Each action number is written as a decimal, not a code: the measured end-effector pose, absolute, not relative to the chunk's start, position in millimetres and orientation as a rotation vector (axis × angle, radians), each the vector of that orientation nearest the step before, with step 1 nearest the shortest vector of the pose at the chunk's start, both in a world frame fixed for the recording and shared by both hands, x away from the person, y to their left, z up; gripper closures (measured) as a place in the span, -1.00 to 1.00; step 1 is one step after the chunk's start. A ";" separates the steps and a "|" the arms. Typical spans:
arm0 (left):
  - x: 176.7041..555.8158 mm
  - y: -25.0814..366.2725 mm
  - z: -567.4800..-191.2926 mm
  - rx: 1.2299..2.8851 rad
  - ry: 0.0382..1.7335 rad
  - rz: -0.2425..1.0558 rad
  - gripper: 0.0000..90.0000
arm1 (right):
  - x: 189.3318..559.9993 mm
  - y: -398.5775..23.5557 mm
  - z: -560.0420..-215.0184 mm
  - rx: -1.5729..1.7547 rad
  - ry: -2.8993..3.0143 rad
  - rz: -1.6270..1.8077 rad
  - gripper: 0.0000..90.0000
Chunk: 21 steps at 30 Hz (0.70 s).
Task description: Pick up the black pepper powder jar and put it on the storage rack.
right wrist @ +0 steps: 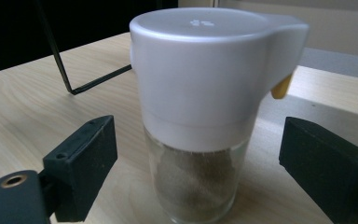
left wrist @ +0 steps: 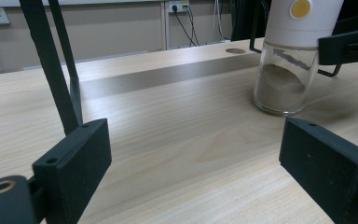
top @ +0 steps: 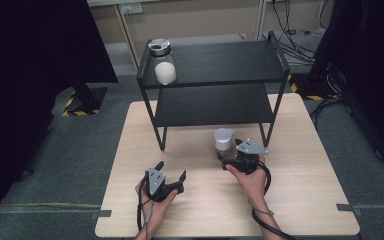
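Note:
A glass jar [top: 223, 141] with a white flip-top lid and brownish powder stands on the table in front of the rack. My right gripper [top: 230, 153] is at it from the near right. In the right gripper view the jar [right wrist: 196, 140] stands upright between the jaws, with a gap on each side, so the right gripper [right wrist: 200, 158] is open. My left gripper [top: 172, 170] rests low over the table at the near left, open, with nothing between its jaws [left wrist: 196, 149]. From there the jar [left wrist: 284, 79] stands ahead to the right.
A black two-tier rack [top: 215, 85] stands at the table's far side. On its top shelf, at the left corner, is a second glass jar [top: 163, 67] with a metal lid and white contents. The wooden table [top: 290, 200] has bare surface around both hands.

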<state>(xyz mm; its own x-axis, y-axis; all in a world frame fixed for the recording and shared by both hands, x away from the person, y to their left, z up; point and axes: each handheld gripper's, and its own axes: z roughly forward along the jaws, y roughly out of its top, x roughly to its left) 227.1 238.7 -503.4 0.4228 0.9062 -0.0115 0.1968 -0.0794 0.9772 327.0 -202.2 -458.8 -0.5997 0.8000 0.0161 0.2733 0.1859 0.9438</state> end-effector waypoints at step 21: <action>227.2 238.4 -503.0 1.565 1.003 0.793 -0.81 | 345.6 -191.1 -466.3 1.005 1.991 1.406 -0.33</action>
